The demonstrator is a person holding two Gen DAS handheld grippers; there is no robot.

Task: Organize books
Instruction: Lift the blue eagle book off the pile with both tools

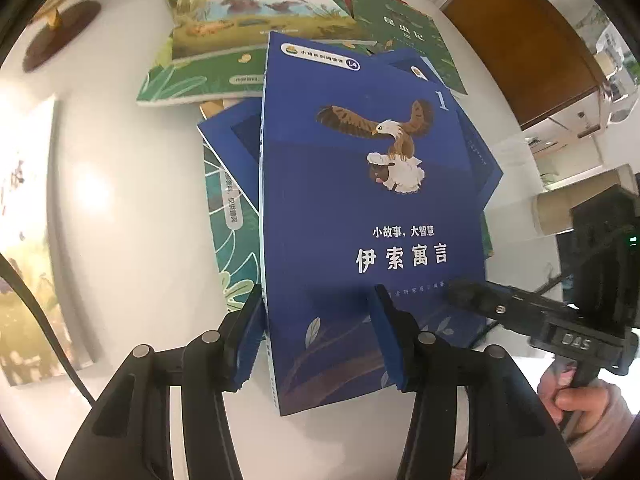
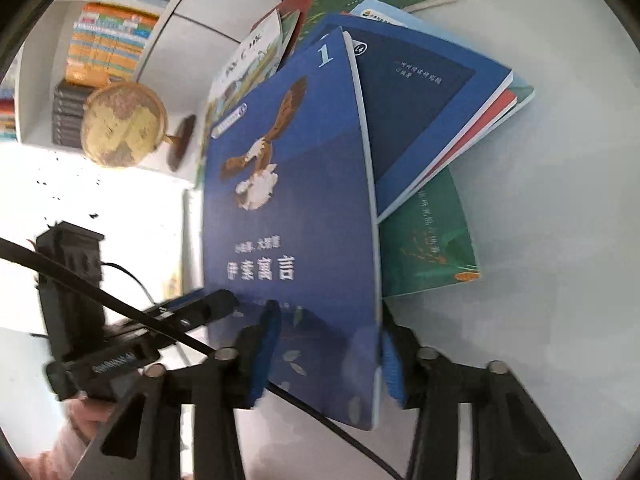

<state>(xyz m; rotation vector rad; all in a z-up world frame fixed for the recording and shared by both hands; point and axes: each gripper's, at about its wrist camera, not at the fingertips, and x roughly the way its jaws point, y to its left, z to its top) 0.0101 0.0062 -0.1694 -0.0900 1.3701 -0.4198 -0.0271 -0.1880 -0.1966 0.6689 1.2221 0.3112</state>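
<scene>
Blue paperback book with eagle cover (image 1: 360,208): near end caught between both claws, long axis running straight away from them, raised off the heap. Left gripper (image 1: 320,338) astride spine-side corner, right gripper (image 2: 326,354) astride opposite edge; both part-closed, pads touching or not, cannot tell. Beneath, messy pile of blue and green books (image 1: 224,68) on glossy white table (image 1: 120,200). Farther off, tan globe on wooden stand (image 2: 122,124), white bookshelf (image 2: 112,36).

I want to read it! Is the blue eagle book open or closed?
Closed. The blue eagle book shows its whole front cover, with no pages spread.
</scene>
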